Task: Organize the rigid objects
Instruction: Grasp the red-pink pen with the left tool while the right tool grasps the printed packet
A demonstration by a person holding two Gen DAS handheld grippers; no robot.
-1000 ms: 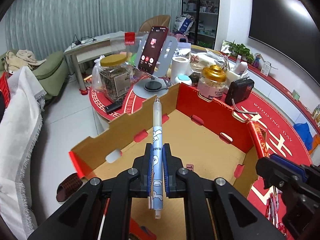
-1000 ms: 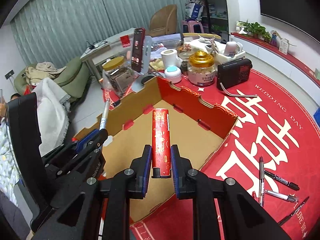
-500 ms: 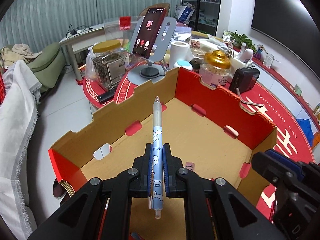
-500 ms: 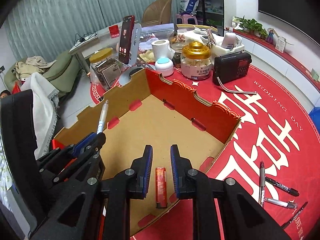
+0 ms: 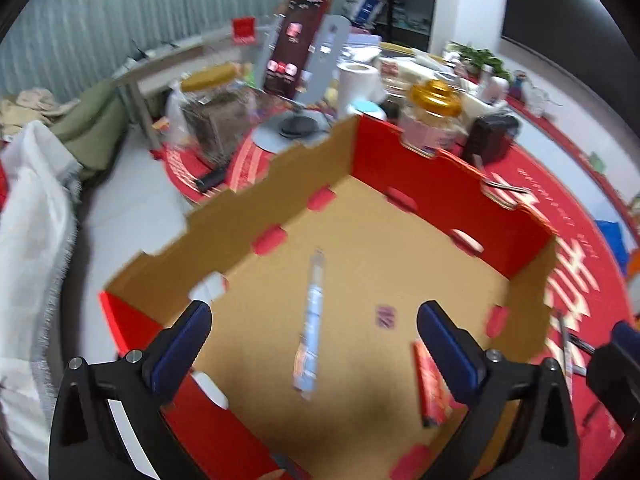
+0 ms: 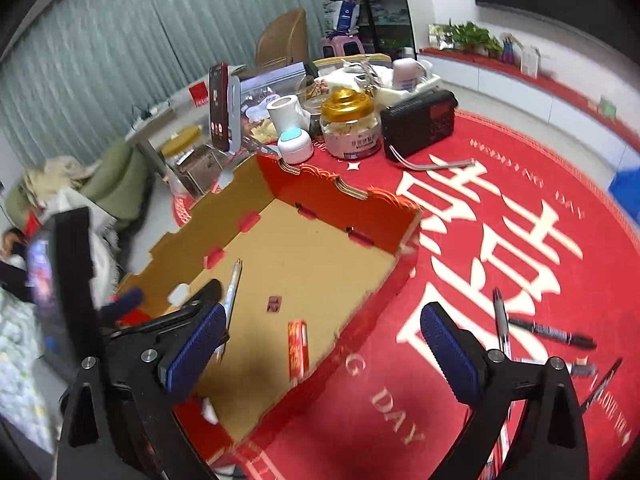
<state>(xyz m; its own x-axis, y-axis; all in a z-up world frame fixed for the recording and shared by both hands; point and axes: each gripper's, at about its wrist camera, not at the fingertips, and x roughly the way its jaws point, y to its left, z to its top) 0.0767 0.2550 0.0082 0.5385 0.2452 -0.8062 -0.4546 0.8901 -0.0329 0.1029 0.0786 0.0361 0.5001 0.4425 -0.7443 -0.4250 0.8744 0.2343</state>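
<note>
My left gripper (image 5: 314,314) hangs over the open cardboard box (image 5: 440,168), its jaws opening wide. The light-blue pen (image 5: 314,300) is loose below them, blurred, on or just above the box floor. A red tube (image 5: 430,384) lies by the box's near right wall. In the right wrist view my right gripper (image 6: 322,316) is opening too, nothing between its fingers; it stands over the box's near right corner. The red tube (image 6: 298,344) rests on the floor of the box (image 6: 344,208) just left of that gap, and the pen (image 6: 234,284) lies further left.
Several pens (image 6: 500,320) and a black marker (image 6: 552,334) lie on the red tablecloth right of the box. Behind the box stand a phone on a stand (image 5: 296,52), a gold-lidded jar (image 6: 352,124), a black radio (image 6: 420,120) and a paper roll (image 6: 284,110). White cloth (image 5: 28,240) hangs at left.
The left jaws have sprung apart and the pen has dropped into the box. The right jaws, shut and empty half a second ago, now stand wide, and that gripper has shifted right of the red tube.
</note>
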